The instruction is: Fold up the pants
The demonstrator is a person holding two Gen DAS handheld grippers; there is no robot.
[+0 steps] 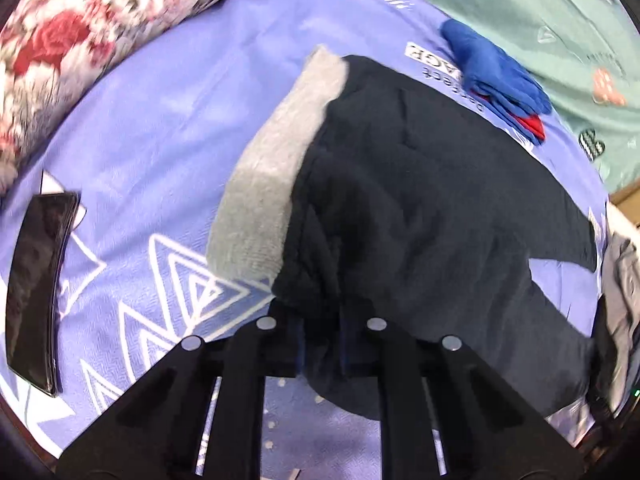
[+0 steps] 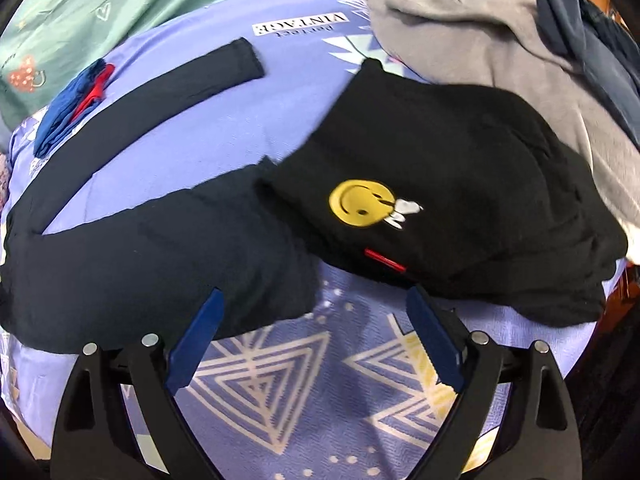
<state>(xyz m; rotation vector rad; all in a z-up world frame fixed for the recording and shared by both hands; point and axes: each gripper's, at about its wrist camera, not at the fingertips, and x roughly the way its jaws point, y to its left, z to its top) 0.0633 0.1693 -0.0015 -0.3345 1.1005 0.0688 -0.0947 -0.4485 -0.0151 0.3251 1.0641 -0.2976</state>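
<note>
Dark navy pants [image 1: 420, 200] lie spread on a purple patterned bedsheet [image 1: 160, 120], with a grey inner lining [image 1: 272, 168] turned out along their left side. My left gripper [image 1: 320, 344] is shut on the near edge of the pants, and dark fabric is pinched between its blue pads. In the right wrist view the pants [image 2: 160, 248] lie at the left, one leg reaching up and away. My right gripper [image 2: 316, 312] stands open just above the sheet. Its left finger [image 2: 200, 332] overlaps the pants' edge, and nothing is gripped.
A folded black garment with a yellow smiley [image 2: 440, 184] lies right of the pants, beside a grey garment [image 2: 480, 40]. A blue and red cloth [image 1: 500, 76] lies beyond the pants. A flat black object [image 1: 36, 288] rests at the left, below a floral pillow [image 1: 80, 40].
</note>
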